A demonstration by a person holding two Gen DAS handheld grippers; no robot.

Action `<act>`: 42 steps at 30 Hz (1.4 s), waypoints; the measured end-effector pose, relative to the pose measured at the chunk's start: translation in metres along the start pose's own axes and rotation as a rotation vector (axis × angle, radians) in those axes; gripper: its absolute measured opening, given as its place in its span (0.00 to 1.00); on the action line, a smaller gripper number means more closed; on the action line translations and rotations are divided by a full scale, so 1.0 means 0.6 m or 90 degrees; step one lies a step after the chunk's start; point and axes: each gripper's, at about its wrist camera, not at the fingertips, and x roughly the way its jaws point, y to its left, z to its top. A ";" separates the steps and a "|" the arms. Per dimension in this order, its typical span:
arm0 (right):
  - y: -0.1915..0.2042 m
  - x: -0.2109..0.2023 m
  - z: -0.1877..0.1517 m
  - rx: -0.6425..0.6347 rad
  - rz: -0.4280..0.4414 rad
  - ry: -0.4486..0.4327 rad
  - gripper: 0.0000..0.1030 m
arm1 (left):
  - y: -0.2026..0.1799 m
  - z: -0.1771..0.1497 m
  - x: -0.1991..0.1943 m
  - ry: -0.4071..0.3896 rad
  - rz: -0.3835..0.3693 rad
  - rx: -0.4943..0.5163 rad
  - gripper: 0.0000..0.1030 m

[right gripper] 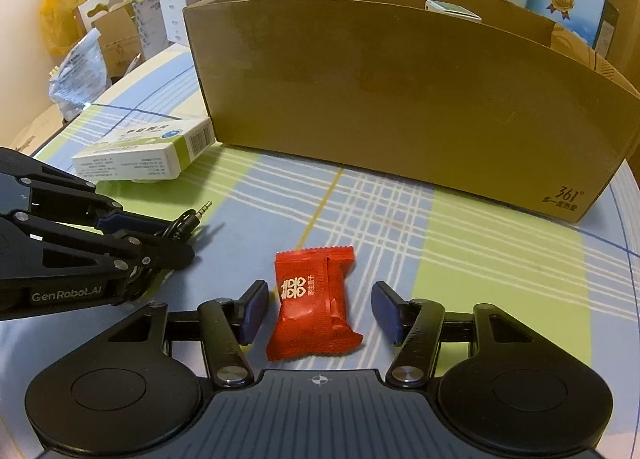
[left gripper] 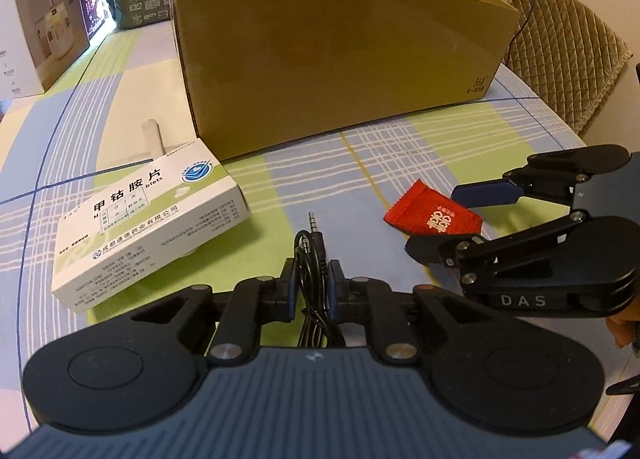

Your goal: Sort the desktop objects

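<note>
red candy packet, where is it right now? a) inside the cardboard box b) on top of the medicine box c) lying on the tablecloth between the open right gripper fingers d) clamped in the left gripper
c: the red candy packet lies flat on the tablecloth, with the right gripper fingers spread to either side, not touching it.

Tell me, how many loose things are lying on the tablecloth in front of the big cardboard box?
3 seen: a medicine box at left, a black audio cable between the left gripper's fingers, and a red candy packet between the right gripper's open fingers. Others may be hidden.
</note>
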 end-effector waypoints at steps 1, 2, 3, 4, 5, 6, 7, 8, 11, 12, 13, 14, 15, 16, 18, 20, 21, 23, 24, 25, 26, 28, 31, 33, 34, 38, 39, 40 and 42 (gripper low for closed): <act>0.000 0.000 0.000 0.000 -0.001 0.000 0.53 | -0.001 0.000 -0.001 -0.002 0.000 0.001 0.11; 0.001 0.000 0.000 -0.002 -0.002 0.000 0.51 | -0.002 0.000 -0.002 -0.003 0.000 0.001 0.11; 0.001 0.000 0.001 -0.004 -0.003 0.000 0.45 | -0.002 0.000 -0.002 -0.004 -0.001 0.000 0.11; 0.002 -0.001 0.001 -0.005 -0.002 -0.001 0.41 | -0.003 0.000 -0.003 -0.005 -0.002 0.000 0.11; 0.004 -0.001 0.002 -0.007 -0.002 -0.001 0.31 | -0.003 0.001 -0.003 -0.005 -0.001 0.000 0.11; 0.006 -0.002 0.003 -0.012 -0.006 -0.001 0.29 | -0.004 0.001 -0.003 -0.003 0.001 -0.002 0.11; 0.008 -0.003 0.003 -0.017 -0.013 0.000 0.28 | -0.005 0.002 -0.004 -0.001 0.003 -0.003 0.11; 0.008 -0.005 0.004 -0.016 -0.017 -0.002 0.26 | -0.006 0.002 -0.004 0.000 0.004 -0.005 0.11; 0.000 -0.016 0.009 0.009 -0.013 -0.011 0.25 | -0.009 0.007 -0.010 0.000 0.007 -0.007 0.11; -0.002 -0.023 0.012 0.015 -0.012 -0.018 0.25 | -0.010 0.009 -0.012 -0.001 0.007 -0.008 0.11; -0.003 -0.030 0.015 0.019 -0.014 -0.026 0.25 | -0.011 0.011 -0.015 -0.003 0.007 -0.009 0.10; -0.004 -0.037 0.018 0.022 -0.014 -0.033 0.24 | -0.013 0.013 -0.018 -0.005 0.006 -0.011 0.11; -0.005 -0.046 0.020 0.028 -0.014 -0.040 0.24 | -0.017 0.016 -0.022 -0.008 0.007 -0.012 0.11; -0.006 -0.054 0.022 0.034 -0.011 -0.047 0.24 | -0.019 0.017 -0.025 -0.011 0.008 -0.013 0.11; -0.007 -0.069 0.024 0.042 -0.007 -0.058 0.24 | -0.025 0.020 -0.033 -0.016 0.004 -0.016 0.11; -0.007 -0.085 0.024 0.043 -0.004 -0.068 0.23 | -0.033 0.022 -0.042 -0.021 0.000 -0.017 0.11; -0.006 -0.092 0.025 0.043 -0.004 -0.073 0.23 | -0.038 0.024 -0.048 -0.023 0.000 -0.015 0.11; -0.004 -0.107 0.026 0.042 -0.005 -0.085 0.23 | -0.046 0.027 -0.060 -0.031 -0.003 -0.013 0.11; -0.005 -0.114 0.027 0.042 -0.006 -0.091 0.23 | -0.050 0.030 -0.067 -0.036 -0.004 -0.014 0.11; -0.006 -0.122 0.028 0.045 -0.009 -0.098 0.23 | -0.054 0.033 -0.076 -0.043 -0.005 -0.014 0.11; -0.009 -0.130 0.029 0.047 -0.012 -0.104 0.23 | -0.057 0.036 -0.084 -0.050 -0.005 -0.014 0.11; -0.014 -0.147 0.030 0.053 -0.018 -0.118 0.23 | -0.064 0.042 -0.100 -0.065 -0.006 -0.017 0.11; -0.023 -0.175 0.030 0.064 -0.029 -0.141 0.23 | -0.077 0.047 -0.123 -0.088 -0.006 -0.021 0.11; -0.030 -0.195 0.027 0.073 -0.033 -0.157 0.23 | -0.085 0.048 -0.137 -0.100 -0.008 -0.024 0.11; -0.032 -0.206 0.025 0.078 -0.035 -0.165 0.23 | -0.088 0.048 -0.143 -0.106 -0.008 -0.026 0.11; -0.041 -0.239 0.024 0.089 -0.040 -0.191 0.23 | -0.102 0.054 -0.161 -0.126 -0.010 -0.032 0.11; -0.044 -0.245 0.025 0.092 -0.042 -0.197 0.23 | -0.106 0.056 -0.164 -0.131 -0.011 -0.033 0.11; -0.047 -0.250 0.026 0.094 -0.045 -0.201 0.23 | -0.108 0.057 -0.166 -0.134 -0.012 -0.033 0.11; -0.053 -0.253 0.028 0.102 -0.049 -0.206 0.23 | -0.115 0.061 -0.167 -0.139 -0.014 -0.032 0.11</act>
